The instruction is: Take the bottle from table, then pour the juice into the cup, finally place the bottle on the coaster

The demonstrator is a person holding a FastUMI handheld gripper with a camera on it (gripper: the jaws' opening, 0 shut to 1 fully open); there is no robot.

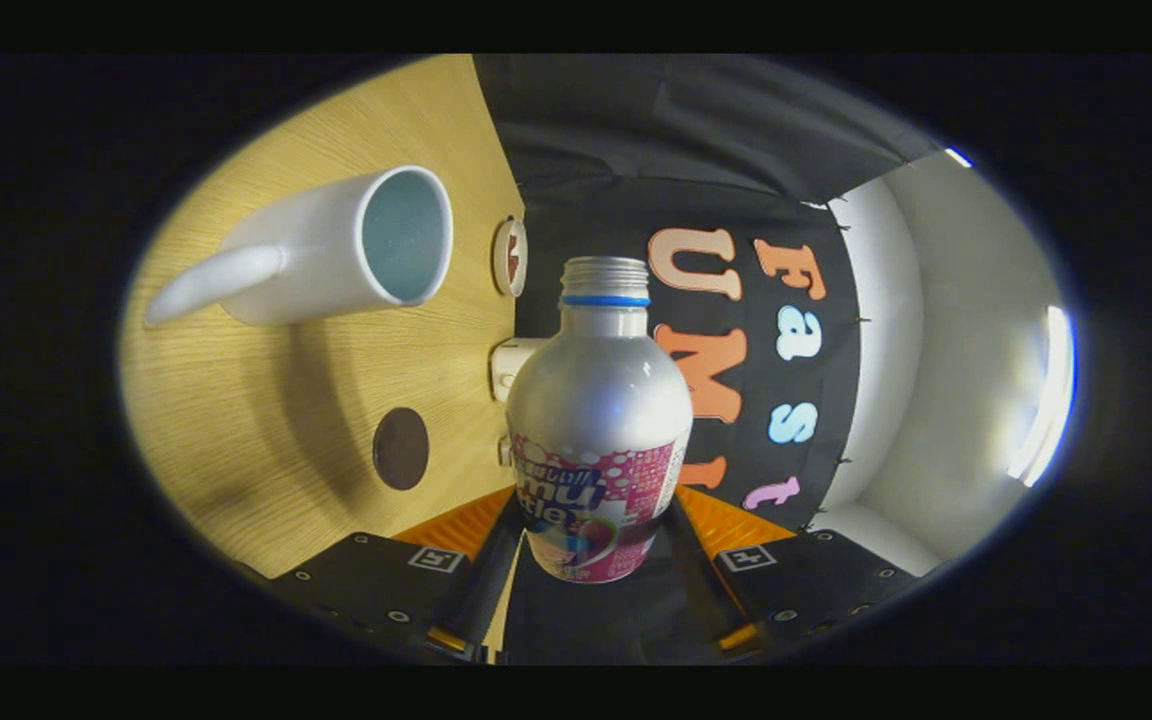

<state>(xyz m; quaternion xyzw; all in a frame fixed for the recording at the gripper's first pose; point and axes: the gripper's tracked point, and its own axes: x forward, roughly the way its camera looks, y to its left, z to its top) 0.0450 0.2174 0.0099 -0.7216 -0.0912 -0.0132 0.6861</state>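
The gripper [591,560] has its fingers closed on the bottle [598,430], one pressing each side of the labelled lower body, so the bottle sits between them with its long axis running straight out ahead and its open, capless neck pointing away from the fingers. The whole view is rolled: the wooden bench [236,450] stands up along one side rather than lying below, which suggests the bottle is tipped well over toward horizontal. Past the bottle's shoulder, on the bench side, the white cup [336,250] lies off to the side of the neck with its mouth facing the bottle's line and its handle pointing away; the neck is near the cup's rim but apart from it, not yet over the opening. By my reading the pour needs the neck brought sideways toward that mouth. The dark round coaster [401,448] sits on the bench nearer the fingers than the cup.
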